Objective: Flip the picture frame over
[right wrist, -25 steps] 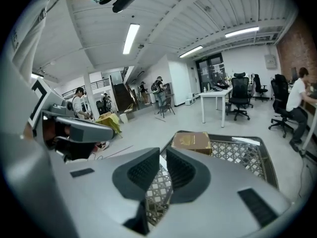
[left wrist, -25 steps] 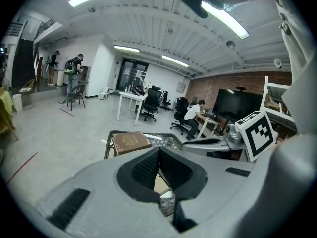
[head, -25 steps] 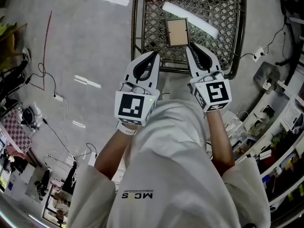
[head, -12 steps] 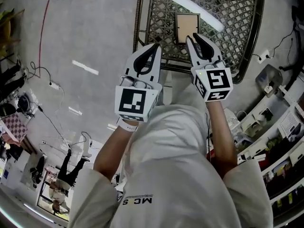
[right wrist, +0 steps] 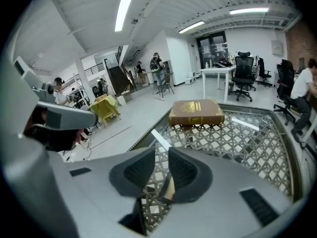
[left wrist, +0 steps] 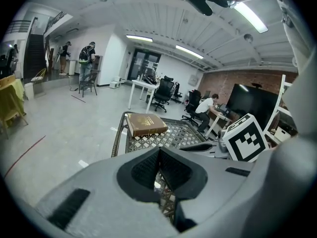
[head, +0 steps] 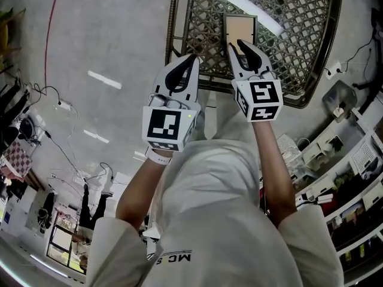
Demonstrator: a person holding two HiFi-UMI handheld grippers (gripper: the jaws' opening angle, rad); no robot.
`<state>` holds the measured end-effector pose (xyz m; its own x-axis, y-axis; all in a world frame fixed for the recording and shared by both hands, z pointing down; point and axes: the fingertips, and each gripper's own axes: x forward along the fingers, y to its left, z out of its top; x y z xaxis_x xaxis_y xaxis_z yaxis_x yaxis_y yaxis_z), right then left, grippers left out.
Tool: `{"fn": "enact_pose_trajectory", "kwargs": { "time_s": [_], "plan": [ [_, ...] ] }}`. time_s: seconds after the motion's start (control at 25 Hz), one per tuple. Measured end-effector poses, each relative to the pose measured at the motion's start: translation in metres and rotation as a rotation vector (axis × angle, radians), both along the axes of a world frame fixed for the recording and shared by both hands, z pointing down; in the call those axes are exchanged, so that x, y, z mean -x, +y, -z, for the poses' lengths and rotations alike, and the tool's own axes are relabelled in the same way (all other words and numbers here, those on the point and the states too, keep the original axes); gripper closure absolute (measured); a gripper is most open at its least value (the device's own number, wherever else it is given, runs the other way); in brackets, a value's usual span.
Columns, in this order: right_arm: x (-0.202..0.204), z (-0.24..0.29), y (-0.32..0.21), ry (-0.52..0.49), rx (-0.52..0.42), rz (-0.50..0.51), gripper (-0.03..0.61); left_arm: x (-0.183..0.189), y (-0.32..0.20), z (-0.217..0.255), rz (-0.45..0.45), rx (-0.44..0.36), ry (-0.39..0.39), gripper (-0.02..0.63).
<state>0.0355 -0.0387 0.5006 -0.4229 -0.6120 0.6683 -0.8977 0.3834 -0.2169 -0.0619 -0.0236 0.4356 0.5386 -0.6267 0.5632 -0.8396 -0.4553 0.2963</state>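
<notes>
Head view: we see the dark-rimmed rectangular picture frame [head: 240,30] flat on the black lattice surface [head: 299,46], near its near edge. The right claw [head: 236,45] is at the frame's near end, likely lining up a grip. Left gripper view: left claw [left wrist: 158,155] together, empty. Right gripper view alone shows us jaws opening, frame edge between, unpressed.

Lattice-top table [head: 172,17] with dark metal rim, brown book [right wrist: 195,112] with gold print lying flat at the far end. Glossy grey floor [head: 108,34], thin red line [head: 52,23] on it, cables [head: 58,103] at left. Cluttered shelves [head: 353,208] at right. Behind: white desk [right wrist: 218,72], black office chairs [right wrist: 243,66], yellow chair [right wrist: 105,107], staircase [right wrist: 119,81], brick wall [left wrist: 223,89], a few people standing, one seated
</notes>
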Motion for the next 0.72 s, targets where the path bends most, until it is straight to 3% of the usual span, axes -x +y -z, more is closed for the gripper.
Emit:
{"fn": "enact_pose_trajectory", "kwargs": {
  "time_s": [0.72],
  "plan": [
    [0.009, -0.082, 0.007, 0.065, 0.162, -0.042, 0.483, 0.017, 0.011, -0.038, 0.084, 0.063, 0.013, 0.589]
  ]
}}
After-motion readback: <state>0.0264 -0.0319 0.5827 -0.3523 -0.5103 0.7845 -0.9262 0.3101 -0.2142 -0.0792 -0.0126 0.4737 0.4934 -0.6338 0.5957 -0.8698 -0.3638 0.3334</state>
